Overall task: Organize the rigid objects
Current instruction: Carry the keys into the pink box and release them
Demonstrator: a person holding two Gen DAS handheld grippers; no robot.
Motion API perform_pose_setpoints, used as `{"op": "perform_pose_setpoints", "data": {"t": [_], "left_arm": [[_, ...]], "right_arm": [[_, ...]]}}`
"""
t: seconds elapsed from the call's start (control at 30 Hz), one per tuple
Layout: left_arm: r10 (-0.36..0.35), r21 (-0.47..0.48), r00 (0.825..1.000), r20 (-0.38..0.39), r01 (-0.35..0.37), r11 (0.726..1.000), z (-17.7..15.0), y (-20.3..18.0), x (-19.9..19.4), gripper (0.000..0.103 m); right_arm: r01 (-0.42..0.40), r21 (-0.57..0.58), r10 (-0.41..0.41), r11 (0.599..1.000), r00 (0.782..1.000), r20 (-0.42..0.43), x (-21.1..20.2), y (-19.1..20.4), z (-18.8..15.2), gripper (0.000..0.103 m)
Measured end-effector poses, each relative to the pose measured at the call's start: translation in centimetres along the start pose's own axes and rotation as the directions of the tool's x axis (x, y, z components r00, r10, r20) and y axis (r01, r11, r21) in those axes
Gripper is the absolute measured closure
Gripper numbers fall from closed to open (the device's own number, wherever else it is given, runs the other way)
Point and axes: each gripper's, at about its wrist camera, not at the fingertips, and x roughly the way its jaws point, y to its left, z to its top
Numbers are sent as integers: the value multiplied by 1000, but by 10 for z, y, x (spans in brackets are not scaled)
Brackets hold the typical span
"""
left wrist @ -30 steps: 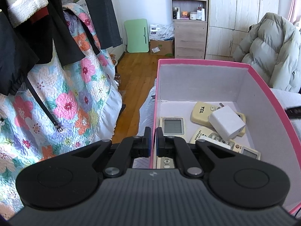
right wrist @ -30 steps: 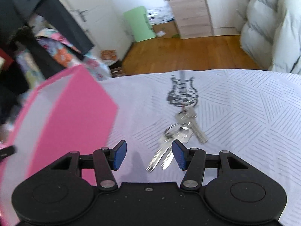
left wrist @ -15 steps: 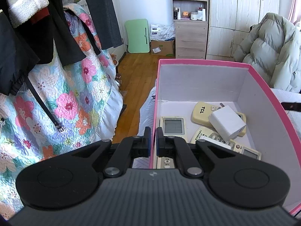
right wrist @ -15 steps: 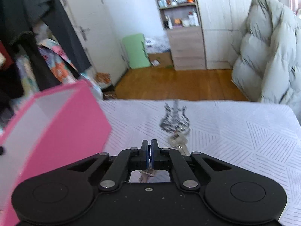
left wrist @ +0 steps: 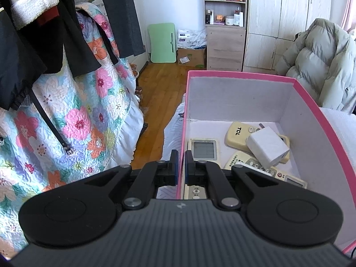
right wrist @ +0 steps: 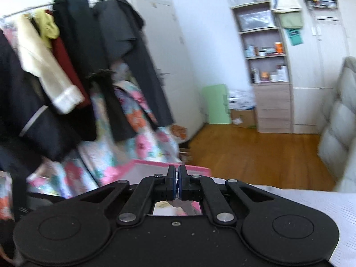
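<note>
Keys no longer lying on the bed in the right wrist view; right tongs (right wrist: 177, 183), pressed together, are rising toward the pink box (right wrist: 155, 166), presumably carrying them. Left tongs (left wrist: 181, 166) are clamping the pink box's near wall.

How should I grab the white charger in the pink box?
Come straight down from above, because the box walls block the sides. The charger lies tilted on top of the remotes, with its prongs pointing toward the far wall. Pinch its blocky body across the two flat sides, not the prongs.
</note>
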Motion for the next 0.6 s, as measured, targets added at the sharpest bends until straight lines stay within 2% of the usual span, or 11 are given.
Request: {"op": "perform_pose_setpoints", "data": {"t": [0.17, 0.33, 0.4, 0.5, 0.6], "left_arm": [[-7, -11, 1000, 3, 7, 1000, -1, 1, 0, 99], [-11, -15, 1000, 0, 11, 1000, 0, 2, 0, 99], [-14, -25, 1000, -1, 14, 1000, 0, 3, 0, 99], [-3, -15, 1000, 4, 3, 1000, -1, 0, 1, 99], [-3, -9, 1000, 4, 3, 1000, -1, 0, 1, 99]], "right_arm": [[-134, -2, 133, 991, 989, -70, 24, 25, 10, 98], [-260, -7, 253, 966, 945, -208, 74, 52, 12, 98], [-278, 58, 284, 959, 925, -253, 102, 53, 7, 98], [-253, 162, 294, 954, 894, -339, 142, 50, -13, 98], [-234, 192, 291, 953, 881, -372, 170, 53, -23, 98]]}}
